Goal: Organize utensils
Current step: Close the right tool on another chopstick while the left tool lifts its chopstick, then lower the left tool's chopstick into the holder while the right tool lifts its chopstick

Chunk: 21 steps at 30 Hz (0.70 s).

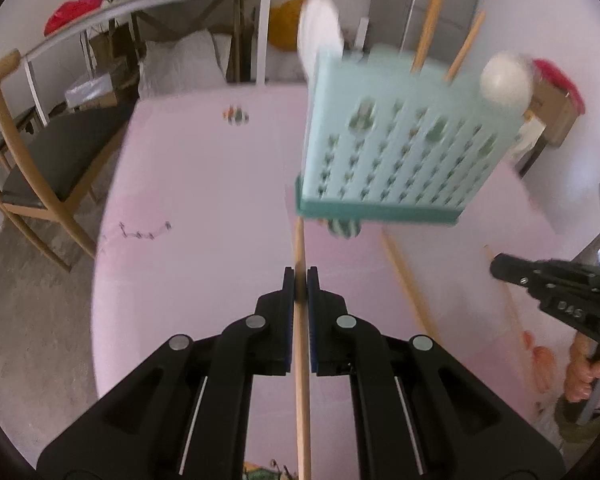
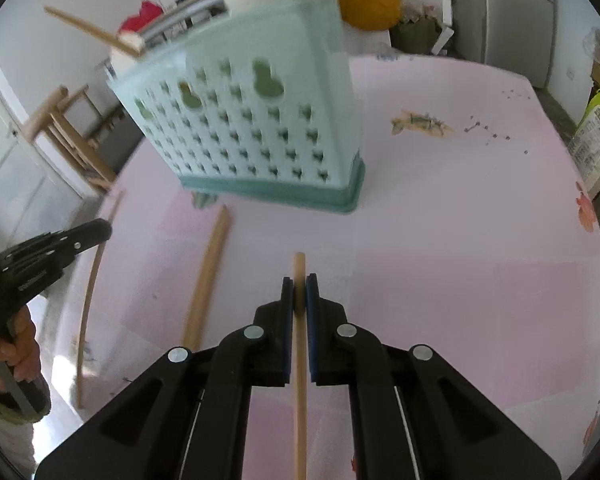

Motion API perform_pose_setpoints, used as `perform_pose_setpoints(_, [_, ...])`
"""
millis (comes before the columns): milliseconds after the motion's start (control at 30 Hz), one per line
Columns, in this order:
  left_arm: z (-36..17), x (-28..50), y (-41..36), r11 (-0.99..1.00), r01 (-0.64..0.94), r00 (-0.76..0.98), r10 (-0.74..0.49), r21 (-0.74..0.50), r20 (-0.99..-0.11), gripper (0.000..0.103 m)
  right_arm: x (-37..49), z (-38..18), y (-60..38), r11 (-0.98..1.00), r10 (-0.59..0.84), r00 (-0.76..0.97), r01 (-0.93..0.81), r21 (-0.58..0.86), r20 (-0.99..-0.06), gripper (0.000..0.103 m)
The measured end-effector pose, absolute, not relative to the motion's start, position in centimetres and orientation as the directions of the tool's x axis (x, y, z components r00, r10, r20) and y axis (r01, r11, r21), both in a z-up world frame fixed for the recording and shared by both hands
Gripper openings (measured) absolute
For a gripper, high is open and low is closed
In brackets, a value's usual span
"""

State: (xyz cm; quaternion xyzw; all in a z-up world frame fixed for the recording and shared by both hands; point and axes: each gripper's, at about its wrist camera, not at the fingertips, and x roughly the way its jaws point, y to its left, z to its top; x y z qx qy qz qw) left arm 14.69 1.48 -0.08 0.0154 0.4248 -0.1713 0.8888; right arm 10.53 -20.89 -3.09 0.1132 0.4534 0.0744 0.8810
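Perhaps four chopsticks (image 2: 206, 280); one holder (image 2: 252, 120)

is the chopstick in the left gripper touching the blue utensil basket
Cannot tell. In the left wrist view the chopstick, clamped in the left gripper, runs up to the basket base, but motion blur and overlap hide any contact or gap.

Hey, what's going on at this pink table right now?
A person is sorting chopsticks into a pale green utensil holder on the pink table. The left gripper is shut on one chopstick, and the right gripper is shut on another chopstick. The holder already has chopsticks and white spoons sticking out. At least one loose chopstick lies on the table.
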Motion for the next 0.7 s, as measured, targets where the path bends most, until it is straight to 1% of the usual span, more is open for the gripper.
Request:
perform_pose_setpoints(200, [6.9, 12.3, 3.0, 0.916, 0.354, 0.671, -0.388, -0.187, -0.632, 0.005, 9.1, -0.6, -21.9, 0.951, 0.265, 0.626, -0.043, 0.307, -0.733, 0.006])
perform_pose_setpoints(300, [11.2, 11.2, 3.3, 0.891, 0.393, 0.713, -0.452, -0.229, -0.536, 0.005, 8.7, 0.1, -22.0, 0.947, 0.273, 0.64, -0.048, 0.317, -0.719, 0.006])
perform_pose_setpoints(400, [14.7, 10.4, 2.9, 0.865, 0.439, 0.741, -0.501, -0.242, -0.447, 0.005, 8.4, 0.4, -22.1, 0.947, 0.273, 0.649, -0.05, 0.318, -0.71, 0.006])
perform_pose_setpoints(500, [17.4, 10.3, 1.8, 0.838, 0.489, 0.748, -0.545, -0.24, -0.38, 0.005, 8.3, 0.6, -22.2, 0.945, 0.274, 0.654, -0.049, 0.322, -0.705, 0.006])
perform_pose_setpoints(700, [21.1, 12.8, -1.8, 0.812, 0.534, 0.754, -0.584, -0.235, -0.301, 0.005, 8.2, 0.4, -22.5, 0.94, 0.282, 0.657, -0.045, 0.337, -0.699, 0.006])
